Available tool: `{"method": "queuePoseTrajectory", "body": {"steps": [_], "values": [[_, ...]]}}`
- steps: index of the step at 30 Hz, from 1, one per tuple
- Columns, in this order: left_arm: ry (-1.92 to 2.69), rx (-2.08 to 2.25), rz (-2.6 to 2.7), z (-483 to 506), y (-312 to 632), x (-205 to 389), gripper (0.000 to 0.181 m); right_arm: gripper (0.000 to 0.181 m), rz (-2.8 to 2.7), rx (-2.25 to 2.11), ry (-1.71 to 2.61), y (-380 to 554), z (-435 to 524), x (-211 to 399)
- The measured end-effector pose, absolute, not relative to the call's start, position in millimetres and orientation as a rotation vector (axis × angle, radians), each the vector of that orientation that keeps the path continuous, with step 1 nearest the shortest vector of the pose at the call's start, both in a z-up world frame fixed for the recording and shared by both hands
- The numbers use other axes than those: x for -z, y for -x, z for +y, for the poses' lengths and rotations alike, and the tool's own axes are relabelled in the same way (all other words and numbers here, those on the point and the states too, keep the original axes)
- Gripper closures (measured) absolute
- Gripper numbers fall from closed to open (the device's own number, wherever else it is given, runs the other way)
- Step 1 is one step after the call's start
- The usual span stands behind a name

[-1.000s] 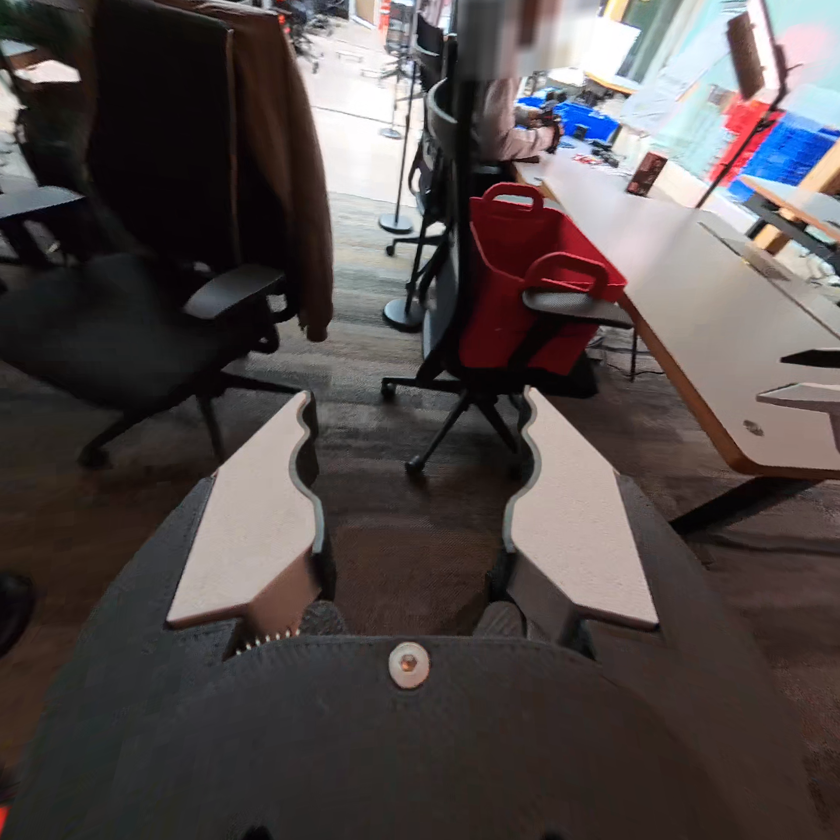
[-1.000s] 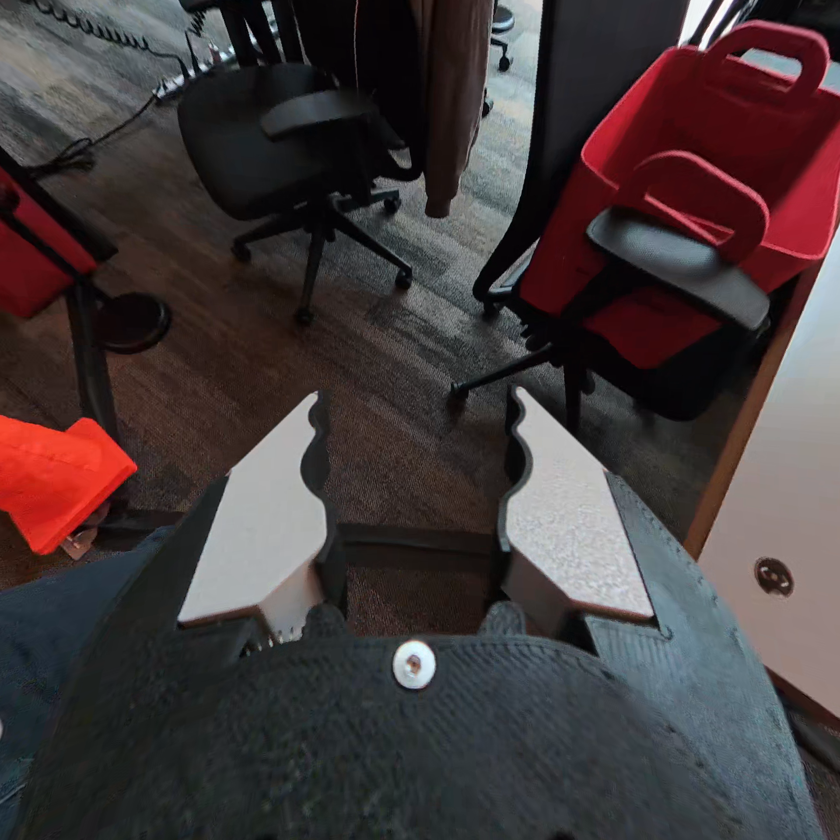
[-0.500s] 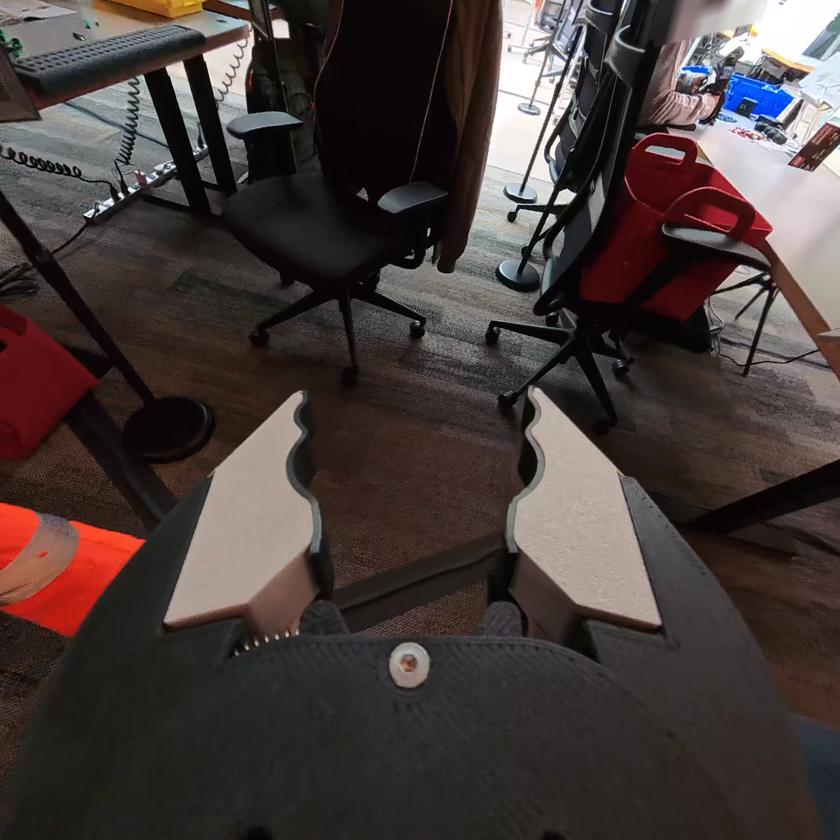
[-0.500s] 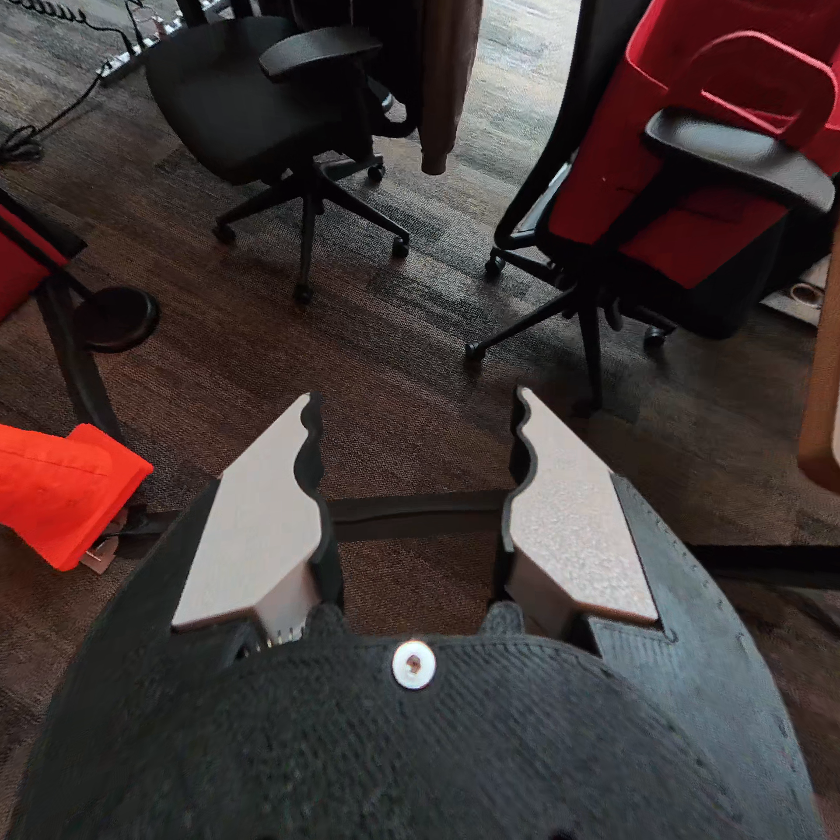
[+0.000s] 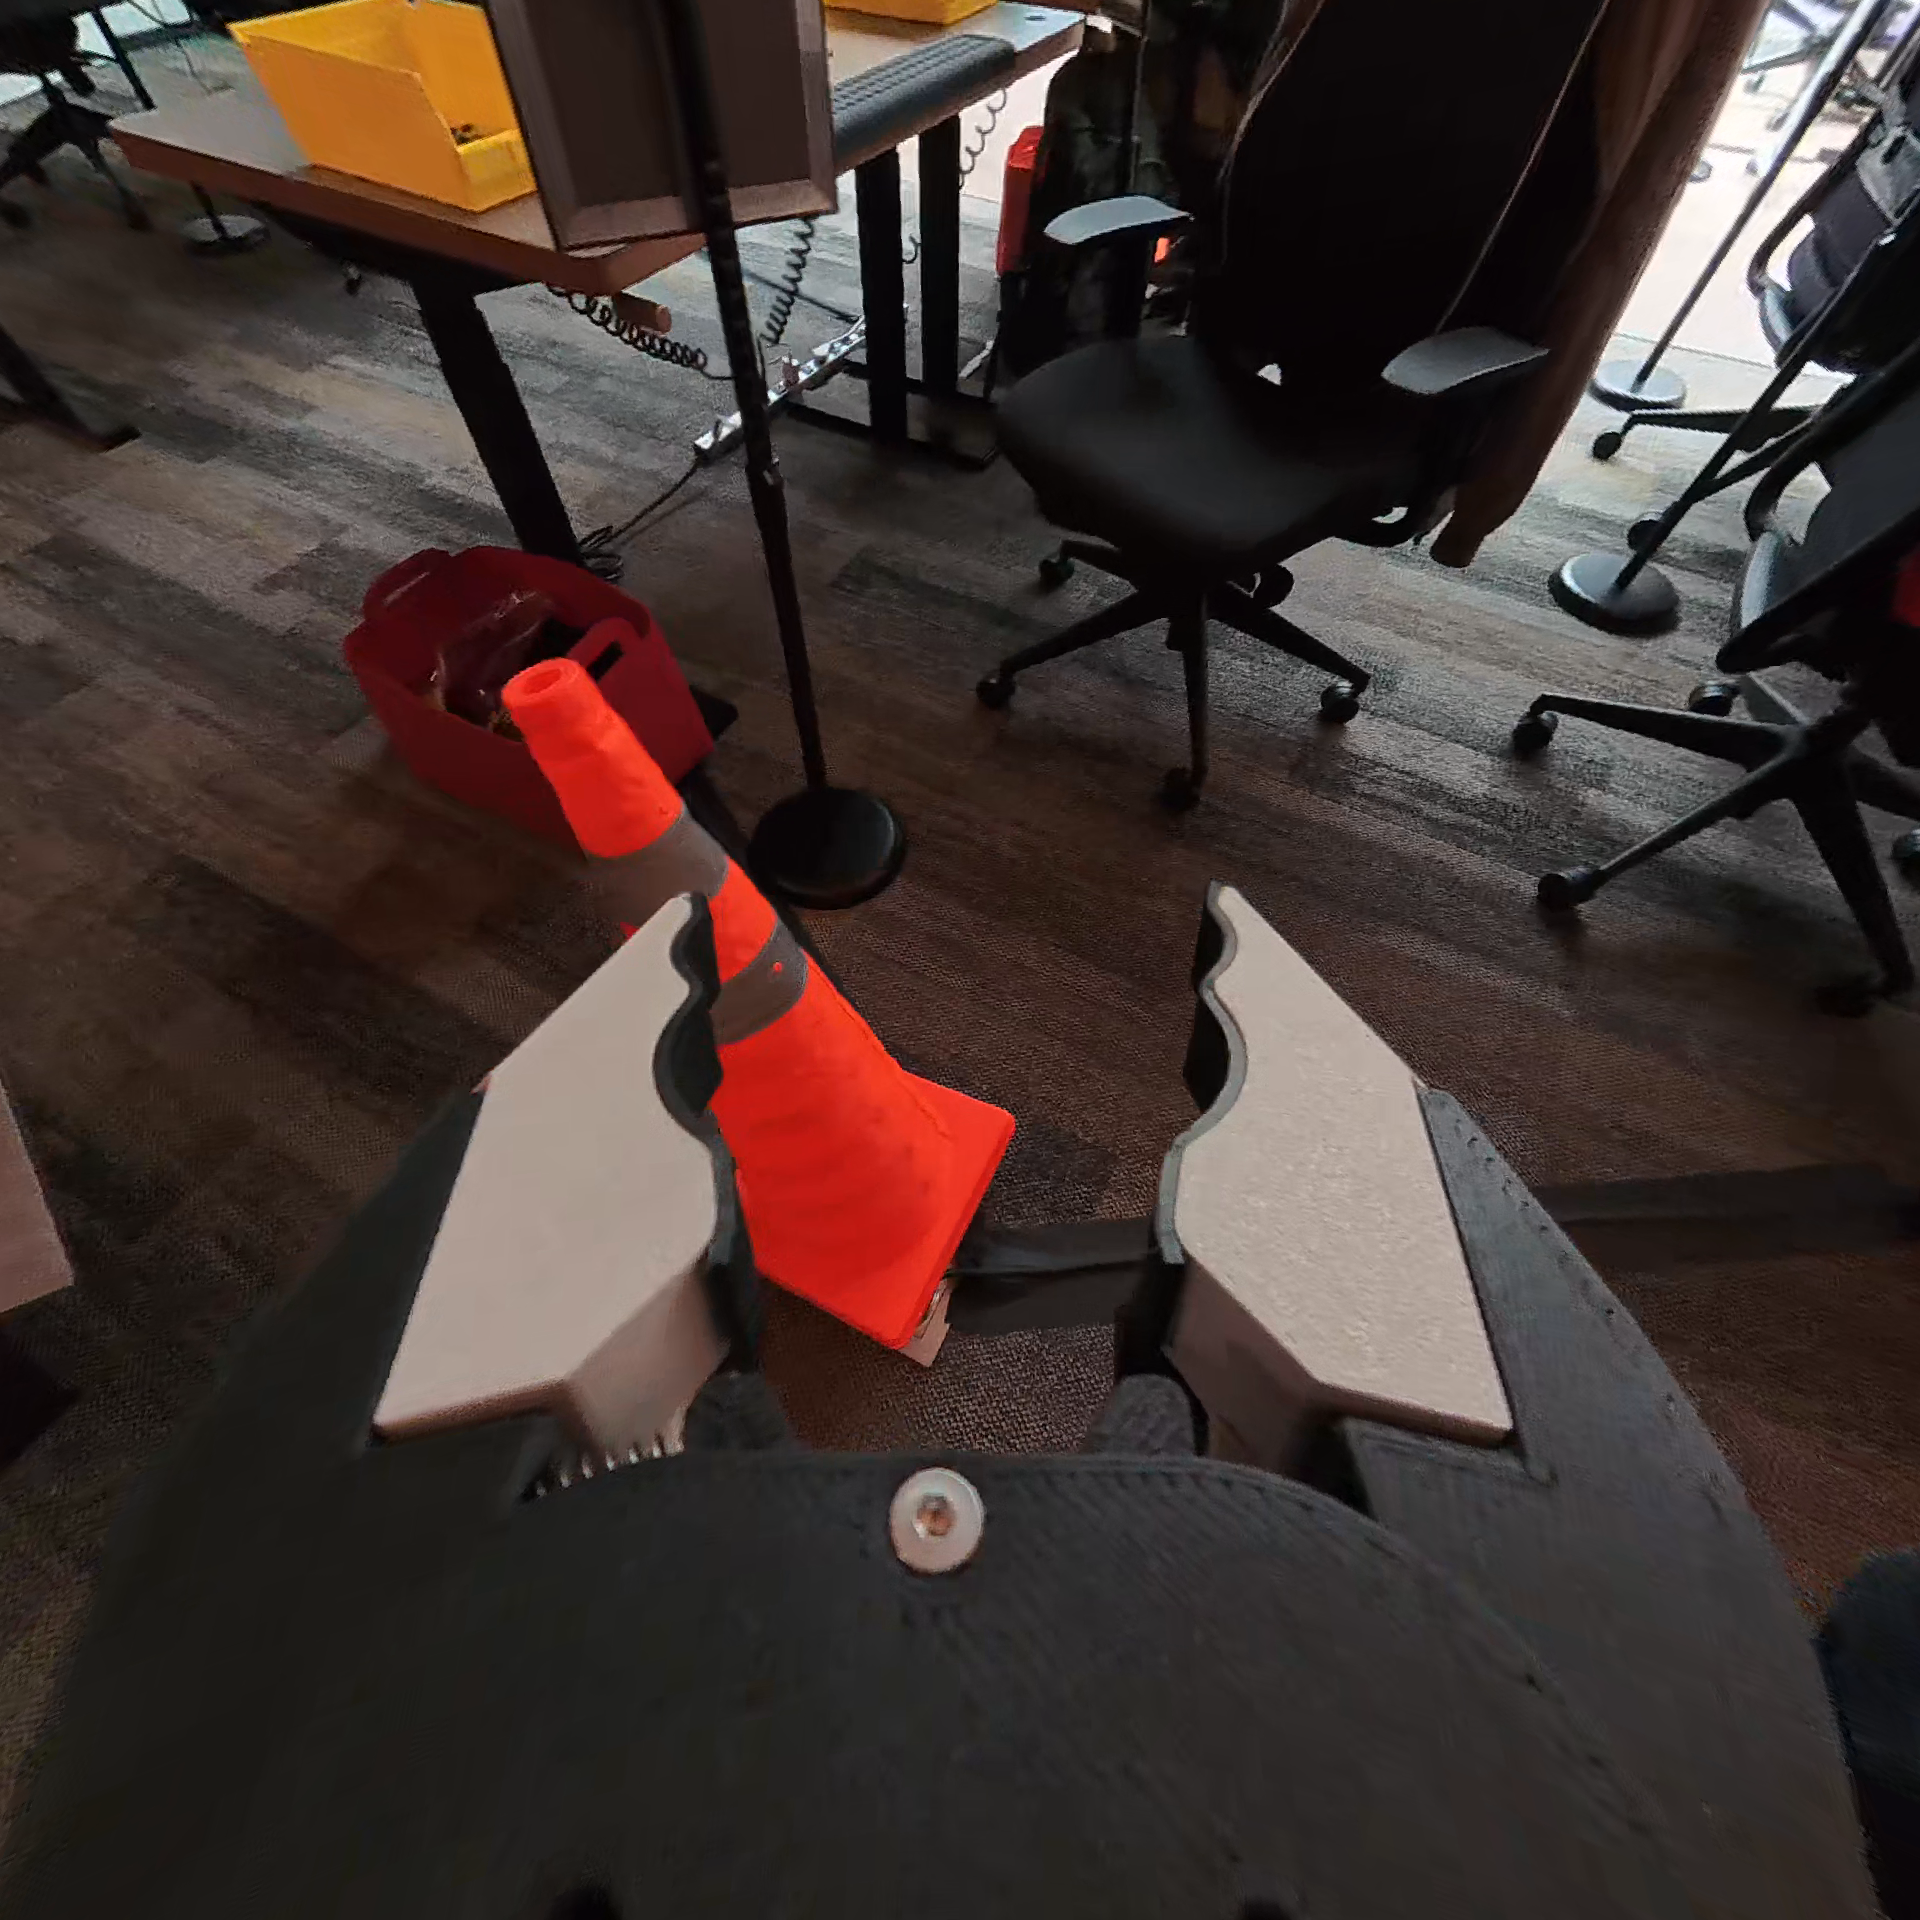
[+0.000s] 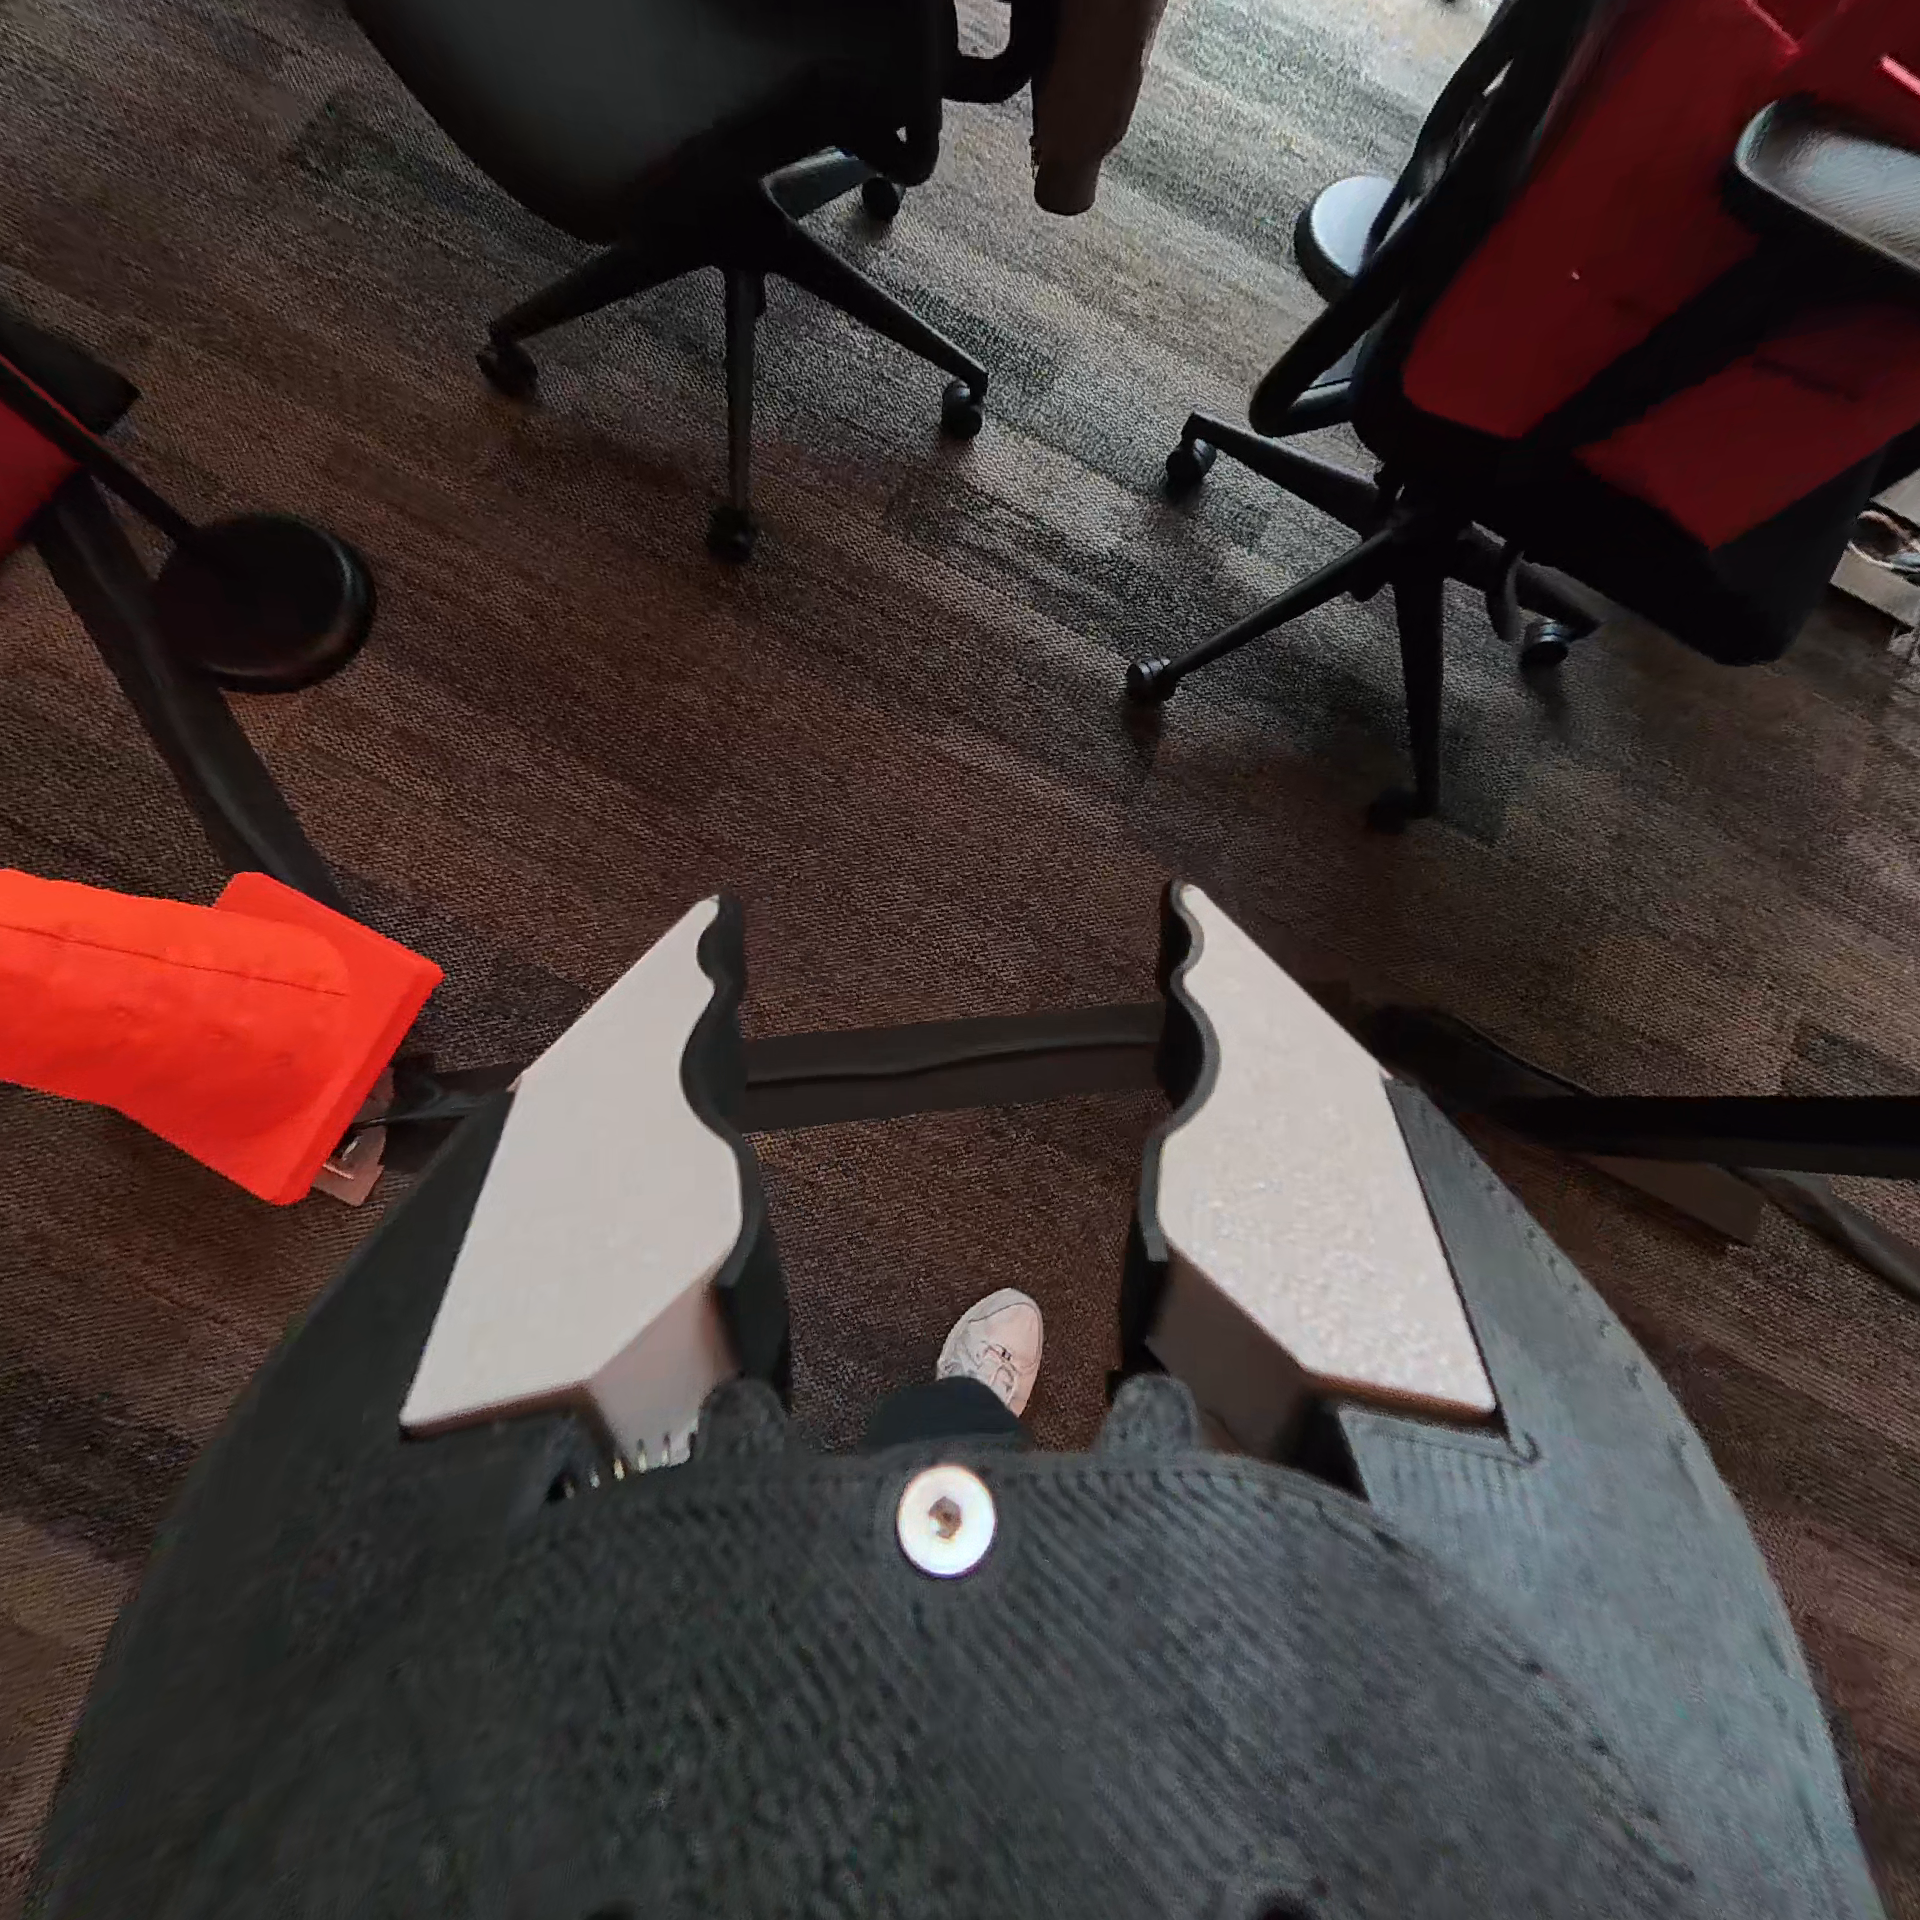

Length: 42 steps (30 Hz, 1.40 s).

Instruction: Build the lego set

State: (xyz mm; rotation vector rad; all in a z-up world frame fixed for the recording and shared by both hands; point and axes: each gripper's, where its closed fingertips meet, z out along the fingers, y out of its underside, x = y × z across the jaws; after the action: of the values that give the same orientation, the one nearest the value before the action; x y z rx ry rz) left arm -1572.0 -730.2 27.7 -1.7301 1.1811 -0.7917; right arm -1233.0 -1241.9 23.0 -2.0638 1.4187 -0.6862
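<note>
Carpet (image 6: 935, 727), dark and brown-grey, under both views. Left gripper (image 5: 954, 914) aimed down and outward at the floor; fingers (image 5: 582, 1195) released, spread wide, grasping nothing. Right gripper (image 6: 951, 906) tipped more steeply at the floor; fingers (image 6: 1299, 1195) likewise released and holding nothing. Lego set: could not be placed from either view.

In the left wrist view, just past the left finger: orange cone (image 5: 831, 1122) with a grey band, base near, tip far and to the left. Whether upright or leaning could not be told. Behind its tip, red bin (image 5: 468, 748) on the floor with dark contents. Just right of the bin, round black stand base (image 5: 826, 842) with a thin pole rising from it. Farther right, black office chair (image 5: 1195, 457) on castors, brown coat (image 5: 1621, 260) hung over its back. Far left, tabletop (image 5: 416, 223) on black legs, carrying a yellow bin (image 5: 384, 114).

In the right wrist view, cone base at the left edge. Black strip (image 6: 945, 1060) laid flat across the carpet, passing behind both fingers. Seen between the finger bases, pale shoe (image 6: 992, 1340) on the carpet. Far right, second chair with a red tote (image 6: 1662, 343) on its seat.
</note>
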Motion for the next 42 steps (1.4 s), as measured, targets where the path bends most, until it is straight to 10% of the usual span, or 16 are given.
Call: {"method": "queuePoseTrajectory", "body": {"steps": [9,30,42], "values": [[1.783,0.786,1.151,-702.5,1576.5,60.8,0.091,0.102,1.355,0.578,2.127,1243.9,-1177.1,24.0],[1.829,1.000,1.137,-792.2,1382.6,369.3,0.090,0.106,1.101,0.438,1.776,1101.1,-1080.7,380.4],[1.746,1.084,1.282,-834.4,1281.3,445.3,0.091,0.106,1.194,0.591,1.733,1086.8,-1099.6,494.8]]}}
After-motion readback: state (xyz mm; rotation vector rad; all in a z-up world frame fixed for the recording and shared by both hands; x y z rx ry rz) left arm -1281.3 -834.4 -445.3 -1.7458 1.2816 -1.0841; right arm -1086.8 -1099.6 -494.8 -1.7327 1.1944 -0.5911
